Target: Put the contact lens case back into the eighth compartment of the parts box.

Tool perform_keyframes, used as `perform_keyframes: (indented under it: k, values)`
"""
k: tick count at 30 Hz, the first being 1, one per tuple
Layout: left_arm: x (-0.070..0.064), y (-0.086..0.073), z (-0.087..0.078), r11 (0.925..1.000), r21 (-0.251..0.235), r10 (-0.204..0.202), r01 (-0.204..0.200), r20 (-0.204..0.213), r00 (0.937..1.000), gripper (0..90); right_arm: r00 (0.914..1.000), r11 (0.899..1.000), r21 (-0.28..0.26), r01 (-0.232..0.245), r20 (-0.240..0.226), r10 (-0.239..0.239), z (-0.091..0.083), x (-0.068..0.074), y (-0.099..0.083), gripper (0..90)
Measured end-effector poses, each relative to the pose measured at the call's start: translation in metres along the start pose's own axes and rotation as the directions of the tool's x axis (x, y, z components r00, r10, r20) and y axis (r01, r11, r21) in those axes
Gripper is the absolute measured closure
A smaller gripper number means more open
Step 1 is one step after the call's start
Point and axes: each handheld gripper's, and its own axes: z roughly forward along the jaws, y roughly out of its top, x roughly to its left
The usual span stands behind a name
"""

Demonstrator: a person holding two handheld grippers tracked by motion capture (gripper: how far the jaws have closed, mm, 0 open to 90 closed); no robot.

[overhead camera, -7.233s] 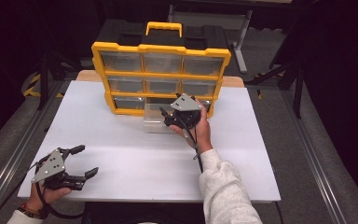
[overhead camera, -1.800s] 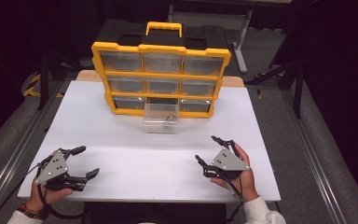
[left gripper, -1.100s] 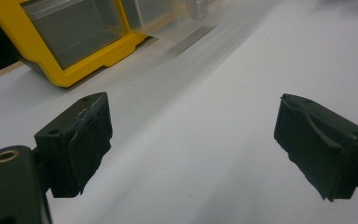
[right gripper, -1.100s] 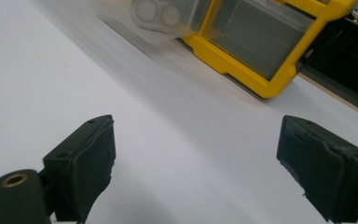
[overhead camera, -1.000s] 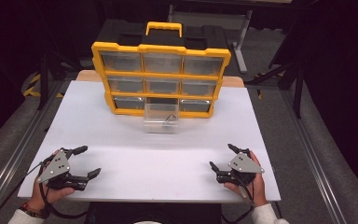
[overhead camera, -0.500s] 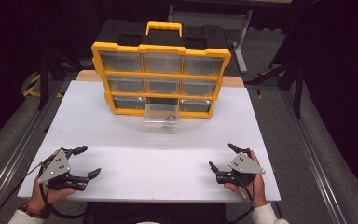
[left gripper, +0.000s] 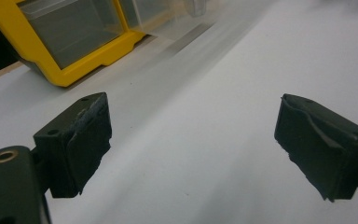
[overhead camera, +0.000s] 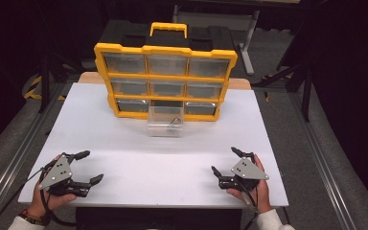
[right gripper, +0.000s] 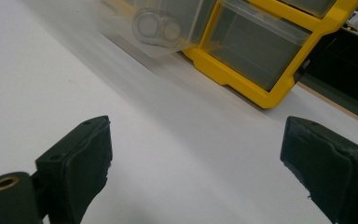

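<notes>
A yellow organiser with clear drawers stands at the back of the white table. Its bottom middle drawer is pulled out onto the table, with a small dark metal part inside. My left gripper rests near the front left corner, open, nothing between its jaws. My right gripper rests near the front right edge, open and empty too. In the left gripper view the organiser's yellow corner lies far ahead; in the right gripper view the pulled-out drawer and the yellow frame show beyond the jaws.
A black case sits behind the organiser. Dark floor and metal rails flank the table on both sides. A wide stretch of white tabletop lies between the two grippers.
My right gripper drew back from the pulled-out drawer to the front right edge of the table and has stayed there for the last second. The left gripper has barely shifted.
</notes>
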Motion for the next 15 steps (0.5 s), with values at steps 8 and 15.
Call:
perform_keyframes:
  k: [8, 15]
  values:
    - [0.0006, 0.0, 0.0007, 1.0, 0.004, 0.006, -0.006, 0.004, 1.0, 11.9, 0.9998, 1.0, -0.002, 0.018, -0.01, -0.018, 0.0007, 0.0037, 0.0032, 10.2]
    - [0.0018, -0.0002, 0.0025, 0.9999, 0.01, 0.006, -0.006, 0.006, 1.0, 11.9, 0.9998, 1.0, -0.009, 0.017, -0.012, -0.017, 0.002, 0.0038, 0.0048, 10.4]
